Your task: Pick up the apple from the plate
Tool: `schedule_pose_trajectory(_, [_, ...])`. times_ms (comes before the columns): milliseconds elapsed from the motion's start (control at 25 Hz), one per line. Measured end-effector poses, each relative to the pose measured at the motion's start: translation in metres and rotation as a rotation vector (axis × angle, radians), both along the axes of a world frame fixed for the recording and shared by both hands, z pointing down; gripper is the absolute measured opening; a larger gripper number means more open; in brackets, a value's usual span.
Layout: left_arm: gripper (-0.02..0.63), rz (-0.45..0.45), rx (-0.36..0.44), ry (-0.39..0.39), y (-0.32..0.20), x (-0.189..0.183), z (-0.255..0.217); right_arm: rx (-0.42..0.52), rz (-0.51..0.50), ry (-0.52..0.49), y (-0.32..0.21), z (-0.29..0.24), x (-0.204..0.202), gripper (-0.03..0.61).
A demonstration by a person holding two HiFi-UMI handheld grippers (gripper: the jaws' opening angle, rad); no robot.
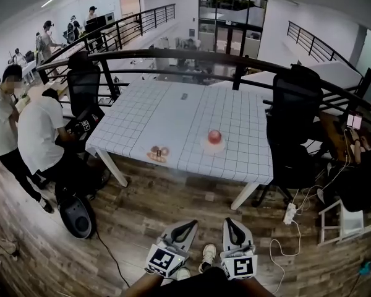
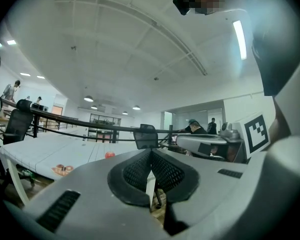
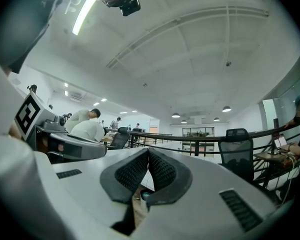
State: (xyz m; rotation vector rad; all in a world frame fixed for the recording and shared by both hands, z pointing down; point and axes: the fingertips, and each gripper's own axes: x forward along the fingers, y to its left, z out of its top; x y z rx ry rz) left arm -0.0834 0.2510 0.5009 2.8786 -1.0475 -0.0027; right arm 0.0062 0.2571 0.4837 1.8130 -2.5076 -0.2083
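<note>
A red apple [image 1: 214,136] rests on a small white plate [image 1: 213,145] near the front edge of a table with a white checked cloth [image 1: 173,116]. Both grippers are low in the head view, well short of the table and over the wooden floor. My left gripper [image 1: 189,225] is shut with nothing in it, and so is my right gripper [image 1: 229,223]. In the left gripper view the apple [image 2: 110,155] is a small red dot far beyond the closed left gripper [image 2: 150,152]. The right gripper view shows the closed right gripper [image 3: 148,152] and no apple.
A second plate with brown pieces [image 1: 158,154] lies left of the apple. Black office chairs stand at the table's right [image 1: 295,113] and left [image 1: 84,85]. People stand and sit at the left [image 1: 40,135]. A power strip and cables [image 1: 290,213] lie on the floor at the right.
</note>
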Motion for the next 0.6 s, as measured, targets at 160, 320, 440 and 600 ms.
schedule_pose_trajectory(160, [0.021, -0.005, 0.007, -0.015, -0.029, 0.018, -0.001, 0.026, -0.026, -0.038, -0.026, -0.009, 0.009, 0.023])
schedule_pose_trajectory(320, [0.021, -0.011, 0.016, -0.032, -0.058, 0.036, -0.003, 0.02, -0.047, -0.067, -0.053, -0.008, 0.021, 0.023])
schedule_pose_trajectory(440, [0.021, -0.024, 0.015, -0.048, -0.077, 0.047, -0.004, 0.023, -0.061, -0.081, -0.075, -0.008, 0.031, 0.023])
schedule_pose_trajectory(600, [0.021, -0.049, 0.001, -0.064, -0.095, 0.057, -0.002, 0.013, -0.084, -0.096, -0.098, -0.006, 0.044, 0.023])
